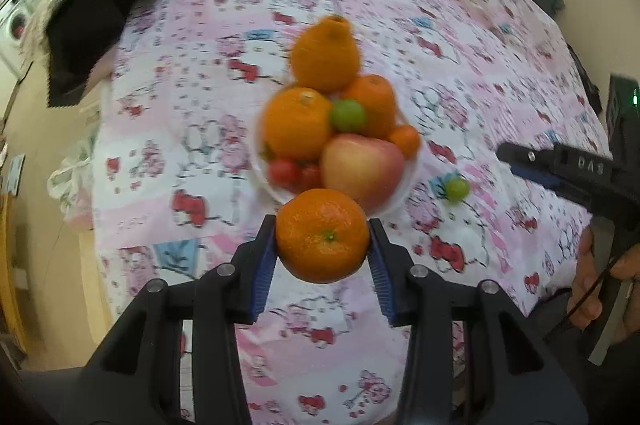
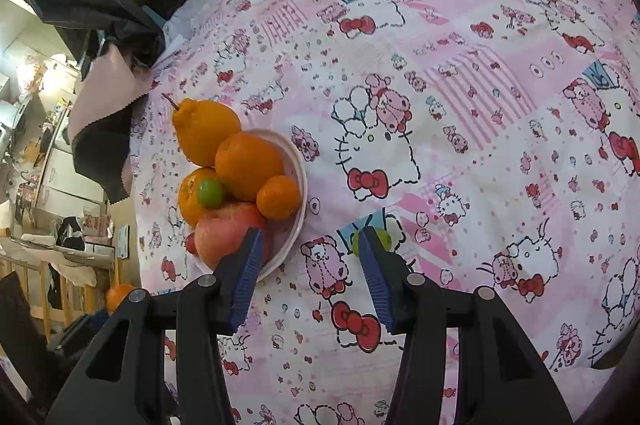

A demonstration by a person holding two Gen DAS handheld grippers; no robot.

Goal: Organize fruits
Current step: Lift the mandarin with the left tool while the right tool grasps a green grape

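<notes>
Left gripper pinching a mandarin, blue pads pressed against both its sides, green stem end facing the camera. Held above the bedsheet, clear of the fabric. Just beyond the fingertips, a white bowl heaped with fruit: a pink-red apple nearest, small red tomatoes to its left, a big orange behind those, a green grape perched in the middle, another orange behind the grape, a small mandarin at the right rim, and a knobbed orange citrus at the far side. To the right of the bowl, a loose green grape lying on the sheet. Farther right, the other tool's black finger pointing in, with a hand on its handle.

Right gripper spread, nothing between its blue pads. Left fingertip overlapping the apple and the near rim of the bowl in the view; whether touching, impossible to tell. Right fingertip covering part of the loose grape on the sheet, so contact there unclear too. Beyond and left of the fingers, the piled fruit again, with the knobbed citrus at the far edge, stem pointing away. Dark and pink cloths bunched at the far left edge of the bed.
</notes>
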